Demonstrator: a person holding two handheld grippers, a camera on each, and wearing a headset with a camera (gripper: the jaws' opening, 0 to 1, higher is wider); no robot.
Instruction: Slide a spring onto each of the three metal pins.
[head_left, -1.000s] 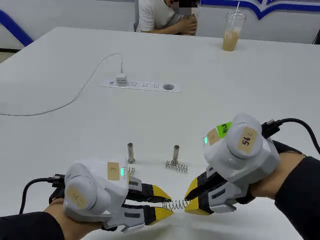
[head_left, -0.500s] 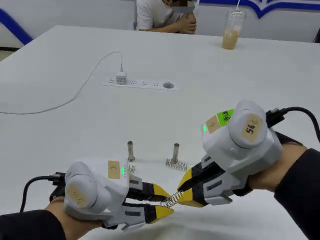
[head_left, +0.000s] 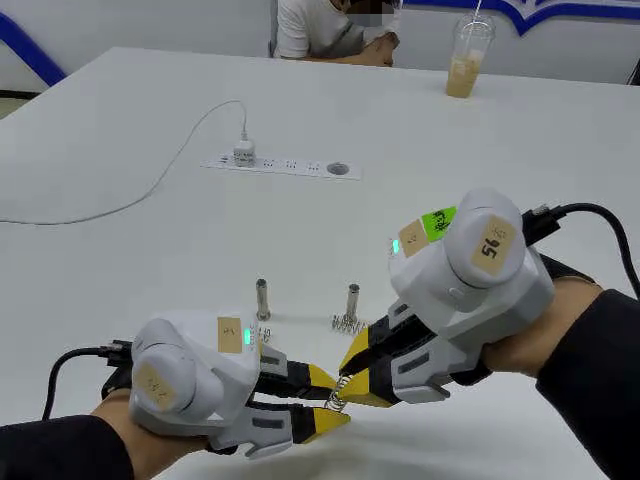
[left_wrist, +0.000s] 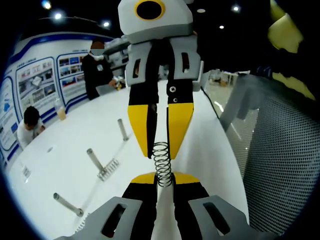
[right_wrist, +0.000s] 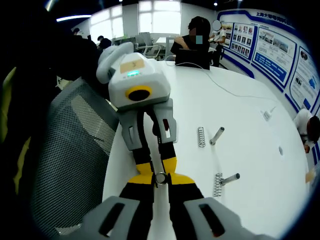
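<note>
Pinching one spring (left_wrist: 161, 162) from both ends, the two grippers meet tip to tip. The left gripper (left_wrist: 159, 180) has its yellow jaws pressed in on the near end of the coil, which stands straight out ahead of its tips. The right gripper (right_wrist: 161, 182) faces it head-on, its jaws closed to a narrow slit around the coil's far end. In the right gripper view the spring shows end-on as a small ring right between that gripper's own tips, with the left gripper's tips just beyond it.

Ahead of the jaws in the head view, two metal pins (head_left: 262, 299) stand upright on the white table (head_left: 150, 120), well apart from the tips. A loose spring (head_left: 347, 323) lies just beside the foot of the pin nearer the right gripper. A second loose spring (right_wrist: 201, 136) lies beside the other pin. A third pin (left_wrist: 67, 204) shows off to the left of the left gripper's jaws.
</note>
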